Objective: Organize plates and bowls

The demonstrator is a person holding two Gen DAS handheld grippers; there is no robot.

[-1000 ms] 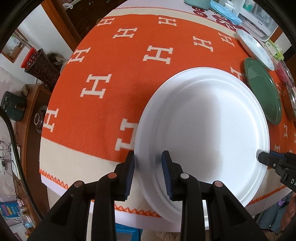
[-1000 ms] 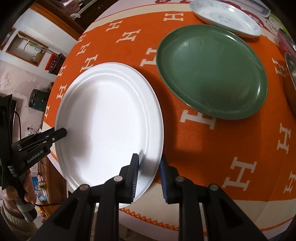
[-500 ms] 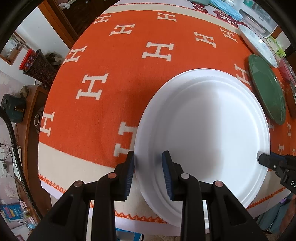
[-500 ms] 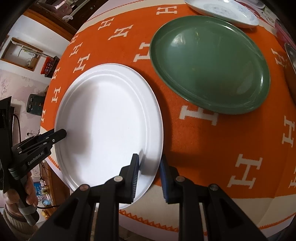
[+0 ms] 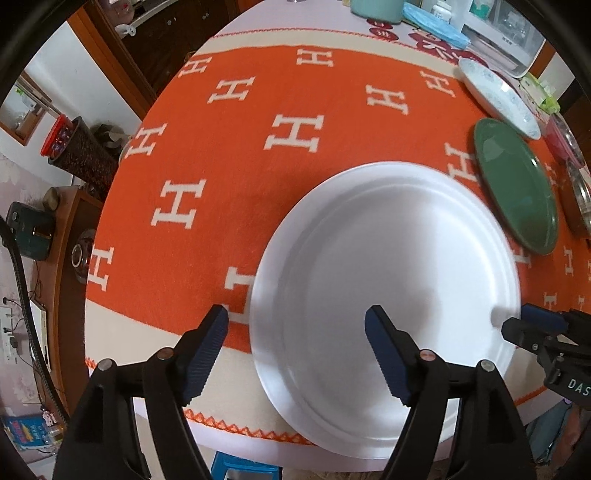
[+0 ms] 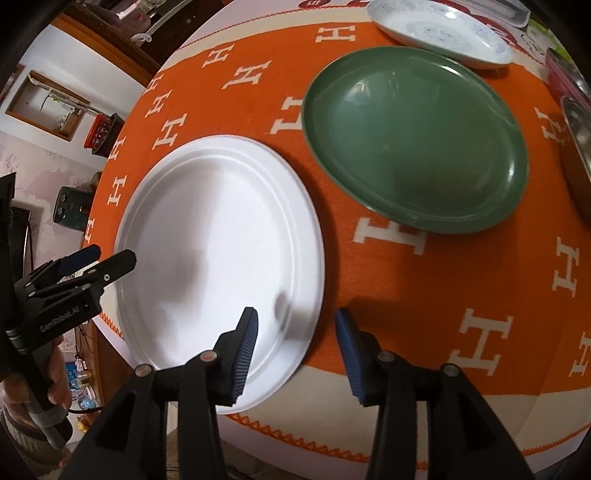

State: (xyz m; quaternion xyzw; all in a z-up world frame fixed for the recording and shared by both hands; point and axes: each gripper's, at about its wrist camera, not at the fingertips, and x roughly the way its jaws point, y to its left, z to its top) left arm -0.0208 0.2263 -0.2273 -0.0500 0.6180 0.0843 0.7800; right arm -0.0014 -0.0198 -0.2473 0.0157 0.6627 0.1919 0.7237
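A large white plate (image 5: 388, 288) lies on the orange H-patterned tablecloth (image 5: 258, 177) near the table's front edge; it also shows in the right wrist view (image 6: 218, 243). My left gripper (image 5: 297, 317) is open, its fingers astride the plate's near-left rim. My right gripper (image 6: 295, 321) is open, astride the plate's right rim. A green plate (image 6: 413, 136) lies beyond to the right, also in the left wrist view (image 5: 515, 184). A white patterned dish (image 6: 439, 31) sits behind it.
A metal bowl (image 6: 578, 136) and a red container (image 6: 561, 70) sit at the right edge. Boxes and a teal container (image 5: 376, 7) stand at the table's far side. A cabinet with a dark basket (image 5: 79, 151) stands left of the table.
Both grippers have opened and let go of the white plate, which now rests on the cloth. Both have backed off slightly.
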